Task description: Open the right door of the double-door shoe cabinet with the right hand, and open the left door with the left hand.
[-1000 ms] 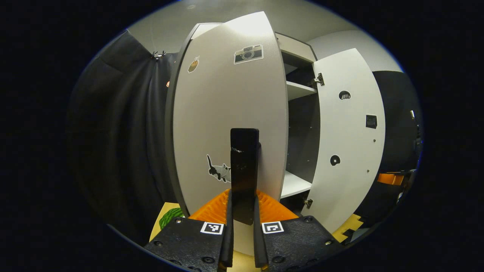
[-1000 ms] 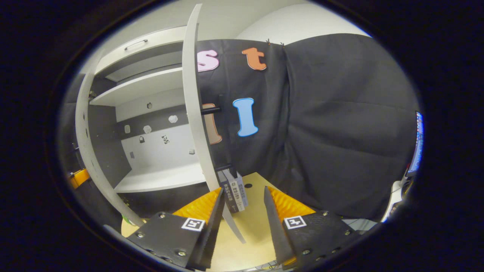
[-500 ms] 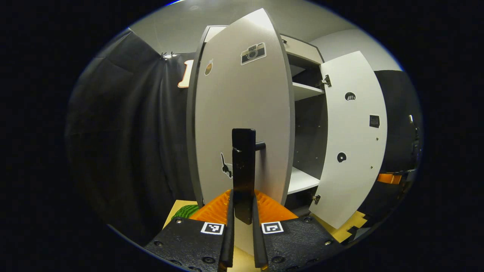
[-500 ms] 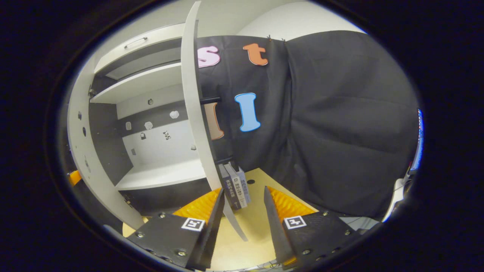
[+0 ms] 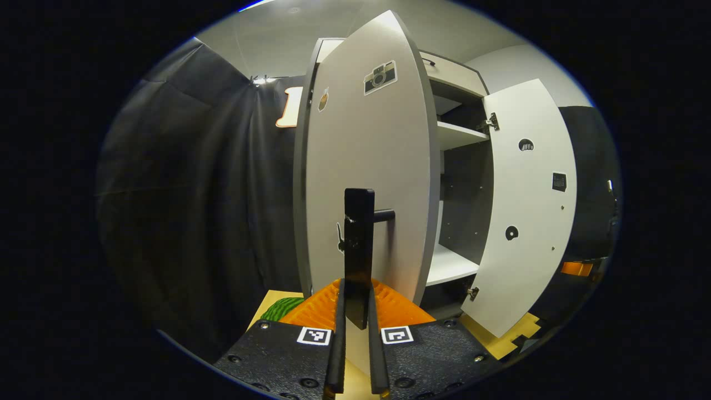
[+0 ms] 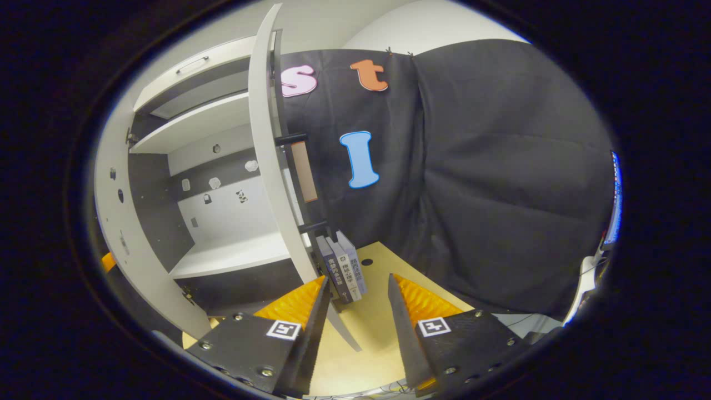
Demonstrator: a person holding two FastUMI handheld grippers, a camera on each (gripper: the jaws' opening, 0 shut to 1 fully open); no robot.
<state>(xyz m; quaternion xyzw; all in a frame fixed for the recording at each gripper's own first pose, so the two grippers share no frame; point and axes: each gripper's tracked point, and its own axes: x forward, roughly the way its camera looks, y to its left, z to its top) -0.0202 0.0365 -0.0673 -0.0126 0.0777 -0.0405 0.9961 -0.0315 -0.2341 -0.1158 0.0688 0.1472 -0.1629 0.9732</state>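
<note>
Both doors (image 5: 369, 166) stand open; left gripper (image 5: 356, 311) clamps the handle (image 5: 358, 250).

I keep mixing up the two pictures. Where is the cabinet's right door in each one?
Left gripper view: the right door stands at the right, swung open, its pale inside face showing.
Right gripper view: the right door runs up the middle, seen nearly edge-on.
Shared landmark: the lower shelf inside the cabinet.

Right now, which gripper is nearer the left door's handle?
Left. The left gripper is shut on the left door's handle; the right gripper is open, by the right door's edge, gripping nothing.
</note>
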